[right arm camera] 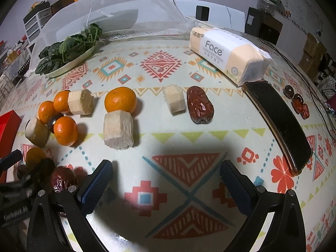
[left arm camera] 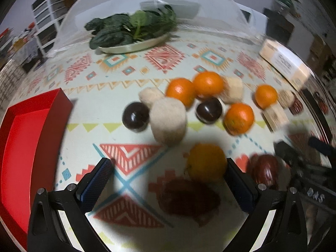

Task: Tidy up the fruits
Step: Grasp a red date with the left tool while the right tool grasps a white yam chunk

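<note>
The left tongs [left arm camera: 168, 180] hang wide apart with nothing gripped. Between their fingers, low over the patterned tablecloth [left arm camera: 130, 67], lie a yellow-orange fruit [left arm camera: 206, 161] close to the right-hand finger and a dark red, blurred fruit [left arm camera: 189, 199] just nearer the camera. A red date [left arm camera: 265, 171] sits just outside that same finger. The right tongs [right arm camera: 166, 178] are likewise spread and hold nothing, with only bare cloth between the fingers.

The step in hand looks like picking one fruit with the left tongs and carrying it to the red tray [left arm camera: 25, 147], which waits at the far left (no fruit shows in the part visible). To do it well, I would centre the fingers on a single fruit first: as they stand, closing could catch the yellow-orange fruit off-centre and nudge the dark red one. Come down until the pads straddle the widest part, then close gently, since round fruit rolls.

Further out, more fruit lies scattered: tangerines [left arm camera: 181, 91], dark plums [left arm camera: 136, 116] and pale cut chunks [left arm camera: 168, 124] touching one another in a cluster, so those want a careful approach from the open side. The right tongs have easier pickings: a lone date [right arm camera: 199, 105] and a pale chunk [right arm camera: 173, 98] just beside it. A tissue pack [right arm camera: 226, 52], a phone [right arm camera: 277, 124] and a plate of greens [right arm camera: 69, 52] are no part of the job.
</note>
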Demonstrator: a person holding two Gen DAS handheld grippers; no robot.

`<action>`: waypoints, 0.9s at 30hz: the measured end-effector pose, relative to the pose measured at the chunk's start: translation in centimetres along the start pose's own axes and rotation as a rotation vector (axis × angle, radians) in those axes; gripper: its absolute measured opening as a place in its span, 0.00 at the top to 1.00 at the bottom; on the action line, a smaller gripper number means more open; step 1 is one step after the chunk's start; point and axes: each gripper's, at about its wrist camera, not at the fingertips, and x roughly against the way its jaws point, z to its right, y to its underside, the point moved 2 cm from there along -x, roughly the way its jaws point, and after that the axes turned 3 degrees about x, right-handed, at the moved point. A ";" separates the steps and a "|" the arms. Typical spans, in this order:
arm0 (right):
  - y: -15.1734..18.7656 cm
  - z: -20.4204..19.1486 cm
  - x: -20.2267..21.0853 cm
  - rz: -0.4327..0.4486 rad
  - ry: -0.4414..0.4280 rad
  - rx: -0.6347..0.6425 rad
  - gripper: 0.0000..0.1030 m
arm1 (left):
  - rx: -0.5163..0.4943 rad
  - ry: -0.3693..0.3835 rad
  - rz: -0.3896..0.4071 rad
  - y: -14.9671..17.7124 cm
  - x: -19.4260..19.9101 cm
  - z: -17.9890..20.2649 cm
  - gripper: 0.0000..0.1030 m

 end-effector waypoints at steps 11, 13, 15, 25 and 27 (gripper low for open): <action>0.8 1.2 9.0 0.164 -0.016 0.012 0.11 | 0.045 0.142 0.320 1.7 18.9 -6.3 0.29; 0.5 1.1 12.4 0.240 0.007 0.029 0.11 | 0.012 0.108 0.395 1.3 23.4 -7.0 0.29; -0.2 1.1 16.6 0.319 0.004 0.039 0.11 | -0.023 0.074 0.455 0.7 27.7 -7.2 0.29; -6.6 1.8 31.1 0.519 -0.154 -0.002 0.11 | -0.144 0.042 0.603 -2.0 37.1 -5.5 0.22; -6.0 1.3 29.6 0.476 -0.204 0.008 0.11 | -0.153 0.067 0.563 -1.2 34.2 -5.0 0.21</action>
